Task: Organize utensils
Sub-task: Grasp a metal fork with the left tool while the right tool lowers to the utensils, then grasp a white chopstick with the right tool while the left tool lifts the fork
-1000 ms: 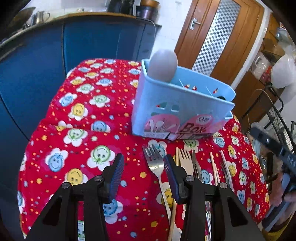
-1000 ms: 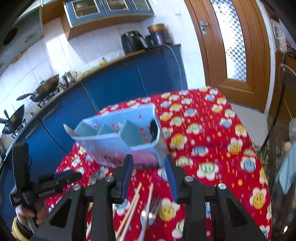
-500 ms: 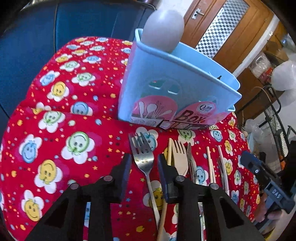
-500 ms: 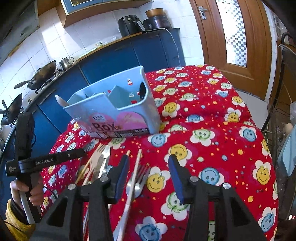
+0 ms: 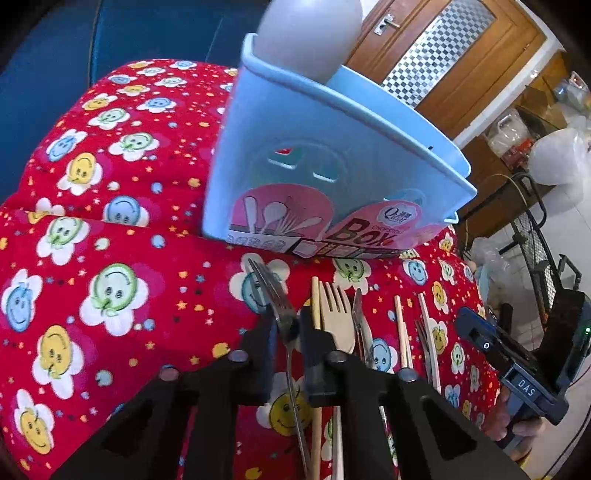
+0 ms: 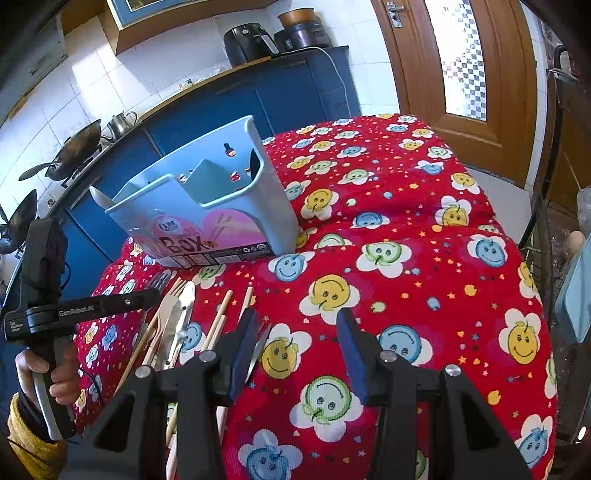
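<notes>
Now, left wrist view: left hand-held gripper (image 5: 286,332) is clenched on the neck of a metal fork (image 5: 275,295), tines pointing toward the blue utensil box (image 5: 295,173). The fork's handle runs back between the fingers over the red smiley-print cloth on the worktop (image 5: 92,258). Just right of it lie a wooden chopstick (image 5: 315,299), a wooden fork (image 5: 334,314), a metal knife (image 5: 360,321), more chopsticks (image 5: 400,332) and a second metal fork (image 5: 423,334). A grey spoon bowl (image 5: 308,33) stands up out of the box's near-left compartment.

Right wrist view: right hand-held gripper (image 6: 293,345) is released, jaws wide apart, hovering over bare cloth beside the row of utensils, holding nothing. The box shows divided compartments; which one suits forks cannot be told.

Judgement: the step in hand is lifting the fork to drop it in the box. Doing it well calls for a straight lift so the handle clears the neighbouring chopstick, then tipping the fork upright before lowering it past the rim. The grip sits near the tines, so the long handle may swing.
</notes>
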`<move>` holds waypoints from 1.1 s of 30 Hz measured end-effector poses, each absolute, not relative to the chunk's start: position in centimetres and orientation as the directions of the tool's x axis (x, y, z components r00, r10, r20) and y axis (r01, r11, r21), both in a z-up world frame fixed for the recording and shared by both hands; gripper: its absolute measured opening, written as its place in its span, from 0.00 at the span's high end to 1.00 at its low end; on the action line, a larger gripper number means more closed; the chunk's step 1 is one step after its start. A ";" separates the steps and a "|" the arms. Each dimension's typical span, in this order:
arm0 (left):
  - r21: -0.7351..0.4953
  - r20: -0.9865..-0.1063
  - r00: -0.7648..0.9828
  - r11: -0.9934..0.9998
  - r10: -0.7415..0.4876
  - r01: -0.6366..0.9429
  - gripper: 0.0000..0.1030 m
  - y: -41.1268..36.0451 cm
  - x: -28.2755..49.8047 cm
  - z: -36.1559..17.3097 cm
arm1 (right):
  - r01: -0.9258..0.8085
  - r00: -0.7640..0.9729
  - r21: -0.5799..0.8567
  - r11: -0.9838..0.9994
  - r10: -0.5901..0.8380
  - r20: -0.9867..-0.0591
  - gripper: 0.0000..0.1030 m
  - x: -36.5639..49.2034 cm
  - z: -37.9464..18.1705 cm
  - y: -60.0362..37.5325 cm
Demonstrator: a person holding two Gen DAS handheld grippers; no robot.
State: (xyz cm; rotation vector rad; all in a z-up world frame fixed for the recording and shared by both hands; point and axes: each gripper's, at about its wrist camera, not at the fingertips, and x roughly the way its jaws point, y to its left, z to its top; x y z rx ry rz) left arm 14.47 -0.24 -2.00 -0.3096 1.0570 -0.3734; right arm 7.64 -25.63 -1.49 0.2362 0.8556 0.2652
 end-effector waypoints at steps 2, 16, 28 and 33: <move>-0.413 -0.776 0.450 0.896 -0.441 0.165 0.96 -0.4 14.3 -1.8 | -0.140 0.623 0.315 0.939 0.331 -0.709 0.54 7.6 -1.4 -25.5; -0.297 -0.688 0.629 0.932 -0.361 0.210 0.97 0.8 11.1 2.8 | -0.194 0.556 0.279 0.941 0.339 -0.759 0.54 8.5 -1.5 -22.1; -0.285 -0.610 0.694 0.923 -0.383 0.259 0.97 1.8 8.8 5.1 | -0.166 0.500 0.216 0.962 0.271 -0.823 0.74 11.1 -2.3 -20.2; -0.301 -0.590 0.704 0.917 -0.395 0.263 0.97 2.1 8.2 5.7 | -0.155 0.503 0.235 0.960 0.281 -0.817 0.92 11.5 -2.3 -20.5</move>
